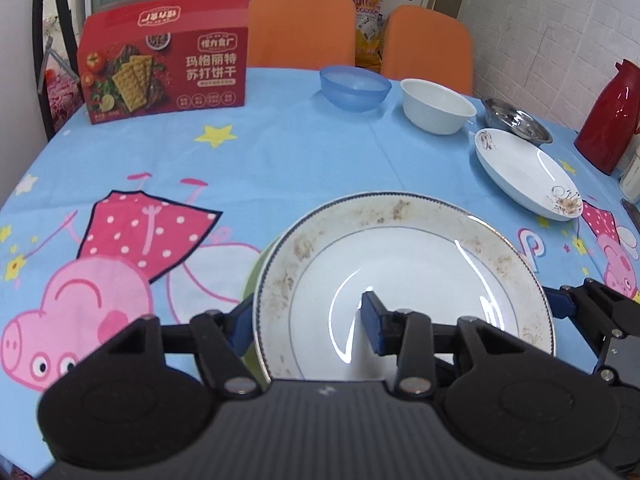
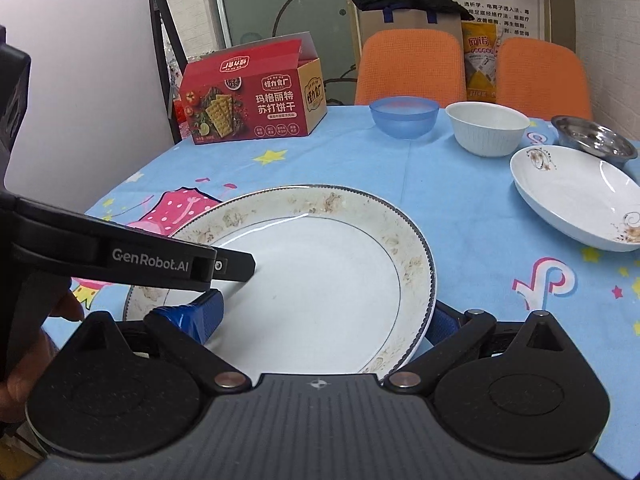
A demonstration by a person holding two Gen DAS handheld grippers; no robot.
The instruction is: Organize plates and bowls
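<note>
A large white plate with a patterned rim (image 1: 404,264) (image 2: 320,272) lies at the near side of the table, on something green (image 1: 256,276). My left gripper (image 1: 306,326) straddles its left rim, one pad inside, one outside, apparently gripping it. My right gripper (image 2: 324,320) straddles its right rim the same way; the left gripper (image 2: 224,268) shows in the right wrist view. Further back are a blue bowl (image 1: 355,87) (image 2: 404,116), a white bowl (image 1: 438,106) (image 2: 486,128), a steel bowl (image 1: 516,120) (image 2: 594,136) and a white deep plate (image 1: 528,172) (image 2: 580,200).
A red cracker box (image 1: 164,60) (image 2: 252,100) stands at the back left of the cartoon tablecloth (image 1: 280,152). A red thermos (image 1: 612,116) stands at the right edge. Two orange chairs (image 1: 302,26) (image 2: 408,66) are behind the table.
</note>
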